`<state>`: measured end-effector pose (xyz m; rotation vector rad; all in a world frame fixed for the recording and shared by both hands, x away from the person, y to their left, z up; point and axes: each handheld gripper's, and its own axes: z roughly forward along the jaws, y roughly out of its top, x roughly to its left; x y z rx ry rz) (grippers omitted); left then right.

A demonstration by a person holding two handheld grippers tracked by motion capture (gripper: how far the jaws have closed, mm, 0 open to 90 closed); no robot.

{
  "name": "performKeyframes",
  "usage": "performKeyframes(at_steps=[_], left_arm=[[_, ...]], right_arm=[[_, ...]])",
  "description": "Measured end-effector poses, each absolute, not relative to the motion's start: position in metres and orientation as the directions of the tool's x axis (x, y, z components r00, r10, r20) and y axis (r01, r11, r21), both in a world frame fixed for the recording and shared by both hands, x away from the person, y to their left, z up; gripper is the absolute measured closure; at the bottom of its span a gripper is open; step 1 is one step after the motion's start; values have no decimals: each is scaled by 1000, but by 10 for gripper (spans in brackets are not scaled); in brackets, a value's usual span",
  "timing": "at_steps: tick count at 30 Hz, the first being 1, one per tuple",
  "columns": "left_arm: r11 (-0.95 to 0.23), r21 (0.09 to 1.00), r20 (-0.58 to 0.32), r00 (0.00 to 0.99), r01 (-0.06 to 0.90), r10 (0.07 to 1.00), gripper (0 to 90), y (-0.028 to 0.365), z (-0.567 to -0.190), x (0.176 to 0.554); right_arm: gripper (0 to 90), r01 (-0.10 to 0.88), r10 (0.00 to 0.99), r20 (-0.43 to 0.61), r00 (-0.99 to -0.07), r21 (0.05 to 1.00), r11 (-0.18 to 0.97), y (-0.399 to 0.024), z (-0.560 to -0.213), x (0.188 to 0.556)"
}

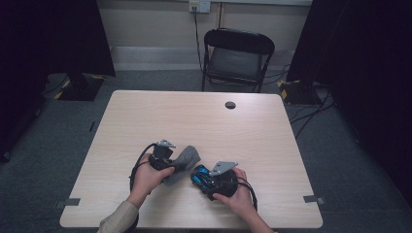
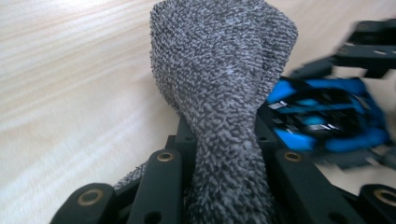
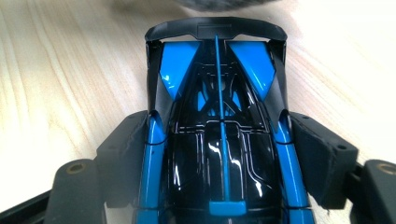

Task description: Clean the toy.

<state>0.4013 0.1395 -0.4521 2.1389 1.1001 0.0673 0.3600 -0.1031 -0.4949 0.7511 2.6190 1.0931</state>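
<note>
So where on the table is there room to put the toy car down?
The far half of the table, up to the round cable hole, is bare, and so are the left and right edges. It is crowded near the front middle, where the left gripper holds the grey cloth beside the blue toy car in the right gripper.

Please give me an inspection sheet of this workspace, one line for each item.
Surface: light wooden table, one round grommet hole.
Job's things: grey terry cloth; blue and black toy car.
Clutter: nothing seen.
Grippers: left gripper shut on the cloth; right gripper holds the car by its sides.
Cables: black cable loops from the left gripper; floor cables at the far right.
Surroundings: black folding chair, grey carpet, dark curtains.
</note>
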Motion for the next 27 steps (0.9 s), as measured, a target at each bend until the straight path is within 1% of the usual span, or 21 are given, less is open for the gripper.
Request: performKeyframes(at_steps=[4, 10, 17, 27], left_arm=[[-398, 593, -253, 631, 700, 733, 724, 130, -460, 412], [-428, 580, -255, 654, 693, 712, 725, 119, -468, 411], [-457, 573, -250, 677, 680, 693, 725, 122, -466, 404], [-466, 578, -273, 696, 670, 664, 725, 129, -465, 393]], right_arm=[[261, 374, 527, 6, -850, 710, 596, -103, -495, 360], [261, 375, 528, 6, -849, 711, 595, -103, -495, 360], [261, 376, 529, 6, -849, 711, 595, -103, -495, 360], [261, 376, 529, 6, -848, 710, 595, -103, -495, 360]])
